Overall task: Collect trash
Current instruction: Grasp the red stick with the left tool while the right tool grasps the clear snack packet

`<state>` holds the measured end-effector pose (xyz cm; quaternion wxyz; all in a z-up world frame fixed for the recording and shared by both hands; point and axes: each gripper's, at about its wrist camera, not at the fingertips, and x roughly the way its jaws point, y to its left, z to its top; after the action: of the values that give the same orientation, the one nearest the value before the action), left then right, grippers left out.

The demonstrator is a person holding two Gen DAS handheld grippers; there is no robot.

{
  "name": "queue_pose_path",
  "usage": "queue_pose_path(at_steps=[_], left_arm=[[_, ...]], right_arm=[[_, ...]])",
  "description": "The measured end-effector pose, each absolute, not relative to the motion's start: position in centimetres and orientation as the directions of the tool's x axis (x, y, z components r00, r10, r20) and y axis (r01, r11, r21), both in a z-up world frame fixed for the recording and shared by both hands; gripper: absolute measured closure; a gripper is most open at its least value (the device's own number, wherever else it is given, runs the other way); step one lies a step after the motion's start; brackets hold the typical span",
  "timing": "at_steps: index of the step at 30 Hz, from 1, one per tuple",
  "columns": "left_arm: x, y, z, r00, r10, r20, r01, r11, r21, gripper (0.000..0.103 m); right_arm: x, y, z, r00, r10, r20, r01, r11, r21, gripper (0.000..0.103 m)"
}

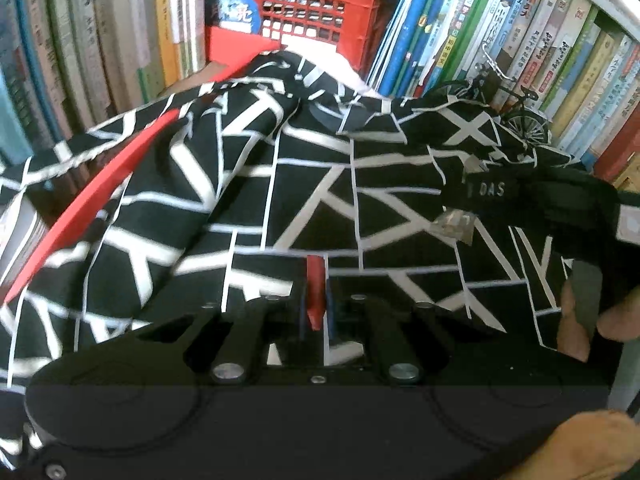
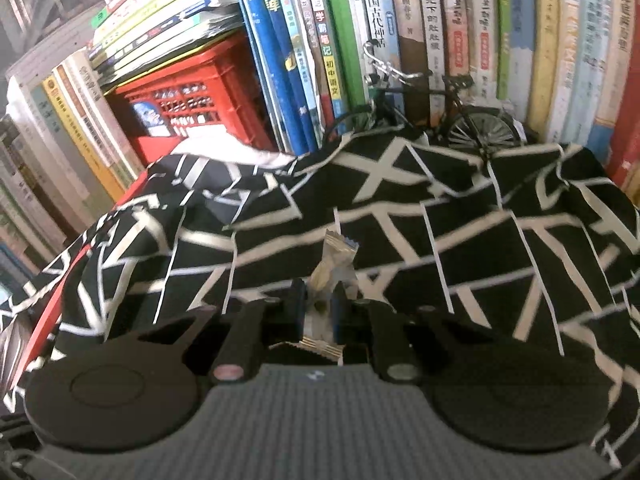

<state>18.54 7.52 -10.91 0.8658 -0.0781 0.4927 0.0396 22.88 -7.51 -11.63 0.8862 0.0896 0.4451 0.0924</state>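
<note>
Right tongs (image 2: 319,307) pinch a crinkled, perhaps foil wrapper (image 2: 334,264).

Black-and-white cloth (image 2: 400,232) sprawls across the middle. Red crate (image 1: 308,12) sits at twelve o'clock behind it, books (image 2: 460,32) standing packed either side. A model bicycle (image 2: 452,116) is parked at one o'clock, touching the cloth's edge.
</note>
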Motion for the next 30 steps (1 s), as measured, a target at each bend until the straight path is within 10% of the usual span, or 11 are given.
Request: queue_pose_path(at_steps=[30], left_arm=[[-1.0,11.1,-8.1,0.486,-0.051,-0.872,-0.134,0.982,-0.132,0.094]], right_arm=[[2.3,-4.3,-7.1,0.577,0.212,-0.789,-0.141,0.977,0.159,0.087]])
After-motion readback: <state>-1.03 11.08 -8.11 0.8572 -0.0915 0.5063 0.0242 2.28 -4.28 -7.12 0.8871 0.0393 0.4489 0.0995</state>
